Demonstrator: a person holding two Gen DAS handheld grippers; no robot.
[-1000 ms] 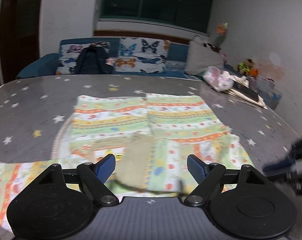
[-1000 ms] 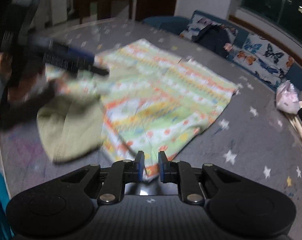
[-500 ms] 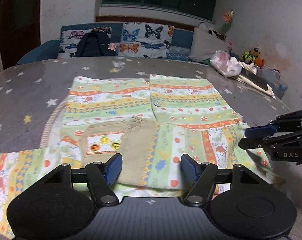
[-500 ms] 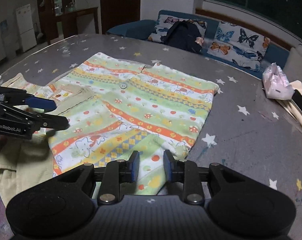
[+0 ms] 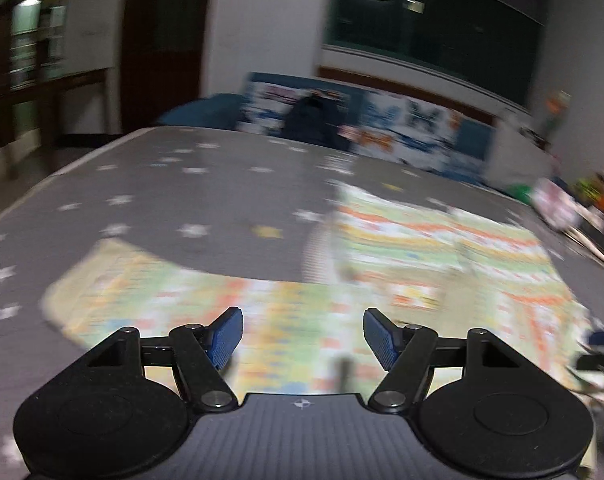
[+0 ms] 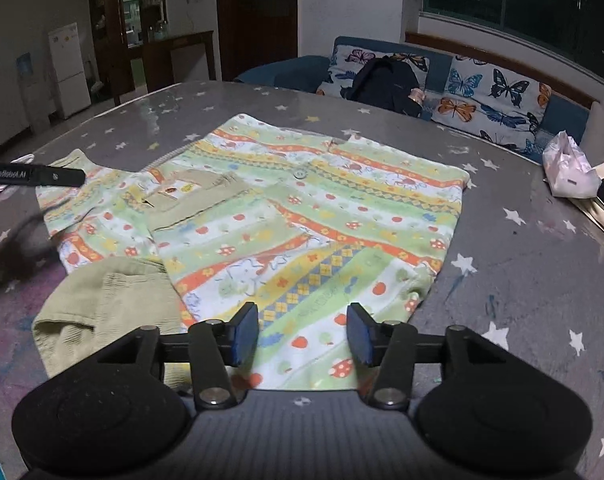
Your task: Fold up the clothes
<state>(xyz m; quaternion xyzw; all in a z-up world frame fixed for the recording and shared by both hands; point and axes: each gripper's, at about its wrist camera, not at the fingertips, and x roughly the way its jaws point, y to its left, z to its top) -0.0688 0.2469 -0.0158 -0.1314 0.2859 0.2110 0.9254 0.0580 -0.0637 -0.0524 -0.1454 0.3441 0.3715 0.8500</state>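
Looking along the left gripper (image 5: pixel 302 336), we see its blue pads spread wide with nothing between them, much as half a second ago, but the view has swung to the left and gone blurry: the shirt (image 5: pixel 433 248) that filled the middle of the picture now lies to the right, and one sleeve (image 5: pixel 150 280) stretches across in front of the pads. The grey, star-printed surface (image 5: pixel 162 184) takes up the left half, and a dark doorway and shelves have come into sight beyond it. At the right edge a dark smear may be the other gripper; we cannot tell for sure.

Turning to the right wrist view, we find the right gripper (image 6: pixel 303 334) has opened up: the narrow gap of half a second ago is now a wide one, and it grasps nothing. It hovers over the near hem of the shirt (image 6: pixel 302 216), which lies flat on the surface (image 6: pixel 541 280) with a beige sleeve cuff (image 6: pixel 106 304) folded near the left pad. The left gripper (image 6: pixel 34 176) has moved to the far left edge, over the sleeve. Behind stand a blue sofa (image 6: pixel 441 68) with butterfly cushions and a dark backpack (image 6: pixel 385 84), a white fridge (image 6: pixel 68 68), and on the right of the surface a pink plastic bag (image 6: pixel 567 170).
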